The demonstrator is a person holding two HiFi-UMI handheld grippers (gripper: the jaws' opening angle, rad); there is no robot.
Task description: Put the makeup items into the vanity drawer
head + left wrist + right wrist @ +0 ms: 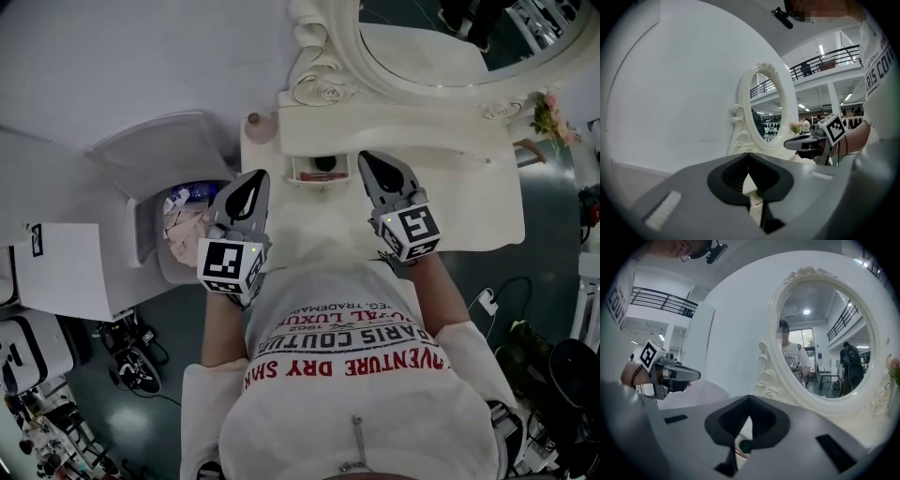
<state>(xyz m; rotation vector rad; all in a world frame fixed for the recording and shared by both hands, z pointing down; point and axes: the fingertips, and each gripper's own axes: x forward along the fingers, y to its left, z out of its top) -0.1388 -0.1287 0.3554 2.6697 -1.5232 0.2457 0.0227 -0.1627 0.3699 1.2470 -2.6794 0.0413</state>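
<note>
Over the cream vanity table (469, 187), the grey left gripper (257, 177) and right gripper (367, 157) hover with jaws pinched together, empty, flanking the small open drawer (296, 172) holding a dark makeup item (324, 164); its front probably wants a square, even nudge.

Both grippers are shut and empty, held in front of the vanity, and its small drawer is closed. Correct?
No. The drawer is open, not closed: the head view looks down into it and shows a dark item inside. The rest stands: the left gripper and the right gripper are both shut and empty, in front of the vanity.
</note>
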